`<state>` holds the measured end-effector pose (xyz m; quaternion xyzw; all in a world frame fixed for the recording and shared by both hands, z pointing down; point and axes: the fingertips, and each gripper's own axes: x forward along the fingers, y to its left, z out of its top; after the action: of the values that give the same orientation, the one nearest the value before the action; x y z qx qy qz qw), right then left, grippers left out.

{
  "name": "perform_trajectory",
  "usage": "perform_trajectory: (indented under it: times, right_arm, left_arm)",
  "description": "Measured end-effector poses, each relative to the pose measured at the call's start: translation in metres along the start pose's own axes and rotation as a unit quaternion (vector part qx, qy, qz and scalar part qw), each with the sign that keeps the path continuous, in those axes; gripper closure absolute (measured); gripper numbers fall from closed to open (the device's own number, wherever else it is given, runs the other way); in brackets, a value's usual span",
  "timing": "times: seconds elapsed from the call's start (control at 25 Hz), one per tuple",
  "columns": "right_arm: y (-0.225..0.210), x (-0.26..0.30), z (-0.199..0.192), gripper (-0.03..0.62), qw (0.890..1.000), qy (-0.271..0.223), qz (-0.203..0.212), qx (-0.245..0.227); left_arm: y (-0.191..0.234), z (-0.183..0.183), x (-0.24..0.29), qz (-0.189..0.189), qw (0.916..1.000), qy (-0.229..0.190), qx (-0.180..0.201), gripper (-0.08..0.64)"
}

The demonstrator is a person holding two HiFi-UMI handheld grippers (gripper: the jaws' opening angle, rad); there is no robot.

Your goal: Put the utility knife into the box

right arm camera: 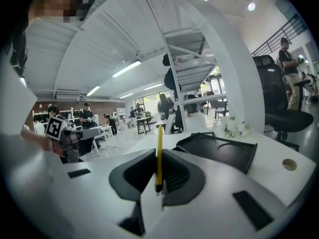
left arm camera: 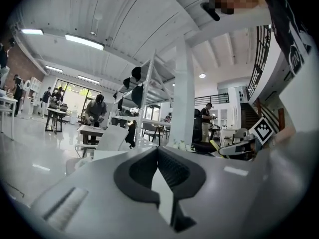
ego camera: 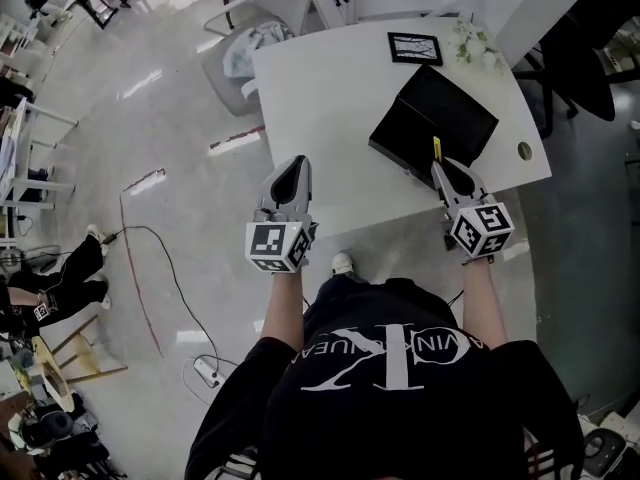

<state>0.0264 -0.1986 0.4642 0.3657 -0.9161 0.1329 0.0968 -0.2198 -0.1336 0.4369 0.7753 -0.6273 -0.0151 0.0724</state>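
**Knife clamped in your right gripper, pointing at the box**

At the bottom of the head view, your two forearms reach up the frame from your black T-shirt point(ego camera: 400, 368), one gripper in each hand.

Your left gripper point(ego camera: 298, 162) sits left of centre, over the near part of the white table point(ego camera: 330, 108). In the left gripper view its jaws are pressed together, with nothing between them point(left arm camera: 158, 153).

Your right gripper point(ego camera: 441, 166) is at centre right, over the near edge of the table. Its jaws are clenched on the utility knife point(ego camera: 436, 149), a thin yellow strip. In the right gripper view the knife point(right arm camera: 159, 153) stands almost upright in the middle of the frame. Its lower end is pinched between the pads and the rest runs out past the jaw tips. The knife's long axis lies along the jaws, so it points straight away from you.

In the head view the free end of the knife shows over the near right part of the black box point(ego camera: 435, 118). You cannot tell from these views whether it touches the box. The box lies flat and turned cornerwise on the right half of the table, just beyond the jaw tips.

Farther up the frame, near the table's far edge, lie a small dark picture frame point(ego camera: 414, 47) and a clump of pale flowers point(ego camera: 472, 44) to its right. A round hole point(ego camera: 524, 151) is in the tabletop to the right of the box.
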Motion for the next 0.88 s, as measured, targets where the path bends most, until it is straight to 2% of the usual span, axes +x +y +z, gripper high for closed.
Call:
perform_trajectory:
  times: [0.28, 0.52, 0.88]
  right_arm:
    - [-0.006, 0.008, 0.000, 0.545, 0.998, 0.025, -0.051, -0.003]
    - [-0.010, 0.003, -0.014, 0.545, 0.994, 0.075, -0.068, -0.033]
    - [-0.027, 0.036, -0.025, 0.545, 0.984, 0.153, -0.033, -0.091]
  left_arm:
    - [0.013, -0.004, 0.023, -0.055, 0.9985, 0.004, -0.008, 0.549]
    - [-0.005, -0.018, 0.034, -0.090, 0.9956, 0.019, -0.015, 0.549]
    - [-0.005, -0.009, 0.069, -0.081, 0.9965, 0.015, -0.016, 0.549]
